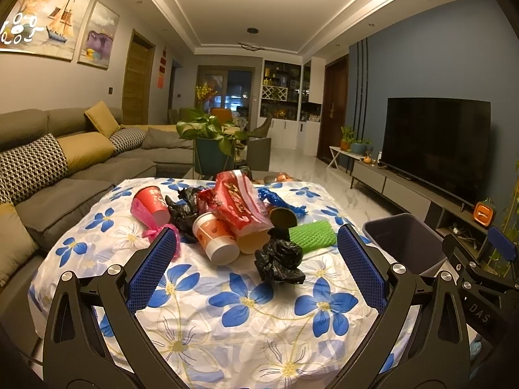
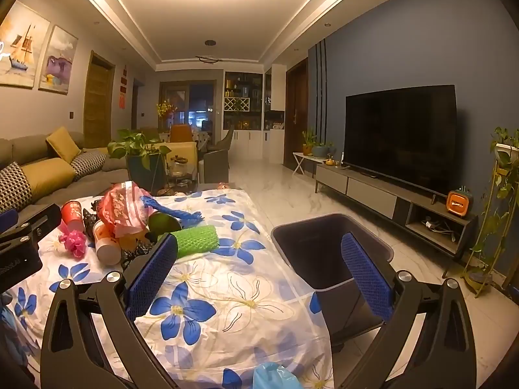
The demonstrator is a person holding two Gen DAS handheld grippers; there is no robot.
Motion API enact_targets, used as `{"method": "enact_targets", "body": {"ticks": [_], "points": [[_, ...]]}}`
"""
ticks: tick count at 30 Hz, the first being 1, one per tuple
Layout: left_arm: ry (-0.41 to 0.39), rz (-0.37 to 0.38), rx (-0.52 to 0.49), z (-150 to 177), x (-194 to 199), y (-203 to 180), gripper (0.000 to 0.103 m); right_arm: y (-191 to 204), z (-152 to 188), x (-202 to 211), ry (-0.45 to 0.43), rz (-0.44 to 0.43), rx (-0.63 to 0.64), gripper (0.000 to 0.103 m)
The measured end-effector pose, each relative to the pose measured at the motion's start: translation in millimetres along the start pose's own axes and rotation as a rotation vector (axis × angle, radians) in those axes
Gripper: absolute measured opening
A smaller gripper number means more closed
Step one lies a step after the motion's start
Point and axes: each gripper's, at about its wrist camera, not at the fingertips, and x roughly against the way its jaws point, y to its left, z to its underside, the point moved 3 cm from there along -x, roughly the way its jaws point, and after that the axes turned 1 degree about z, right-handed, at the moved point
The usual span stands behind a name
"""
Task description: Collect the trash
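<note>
A heap of trash lies on the flowered tablecloth [image 1: 227, 308]: two paper cups [image 1: 215, 238], a red cup [image 1: 152, 202], crumpled black bags [image 1: 280, 261], a red snack bag [image 1: 240, 204], green foam netting [image 1: 311, 231], a blue mesh strip [image 1: 279, 199] and a pink bag [image 1: 152, 227]. My left gripper [image 1: 258, 243] hovers open just in front of the heap, nothing between its fingers. My right gripper [image 2: 259, 249] hangs open over the table's right edge, beside the dark bin [image 2: 327, 243], and is empty. The green netting [image 2: 196, 240] lies next to its left finger.
The bin [image 1: 402, 240] stands on the floor right of the table. A grey sofa [image 1: 81, 168] runs along the left. A potted plant [image 1: 207, 142] stands behind the table, a TV and low cabinet [image 2: 399, 194] on the right. A blue bag [image 2: 275, 376] lies at the table's near edge.
</note>
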Motion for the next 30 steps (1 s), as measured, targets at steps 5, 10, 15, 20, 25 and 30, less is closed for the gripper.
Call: {"method": "enact_targets", "body": {"ticks": [5,10,15,20,25,30], "points": [[0.000,-0.001,-0.001,-0.5,-0.3,-1.2,0.098,-1.7,-0.8,0.1,-0.004,0.003,-0.004,0.097],[-0.001,-0.001,-0.004,-0.3,-0.6,-3.8,0.098,-3.4,-1.6,0.2,-0.005,0.004,-0.006,0.098],[-0.002,-0.002,-0.003,-0.2,-0.4,-3.3,0.098,-4.5,-1.8,1.3,-0.005,0.004,-0.009,0.098],[-0.001,-0.002,-0.004,-0.3,-0.5,-3.5,0.098,-6.4,-2.2,3.0,-0.008,0.005,-0.013,0.098],[-0.002,-0.003,-0.003,-0.5,-0.6,-3.7,0.098,-7.5,-2.4,3.0,-0.007,0.006,-0.014,0.098],[-0.001,-0.001,-0.003,-0.5,-0.6,-3.7,0.098,-9.5,-2.5,4.5,-0.009,0.008,-0.017,0.098]]}}
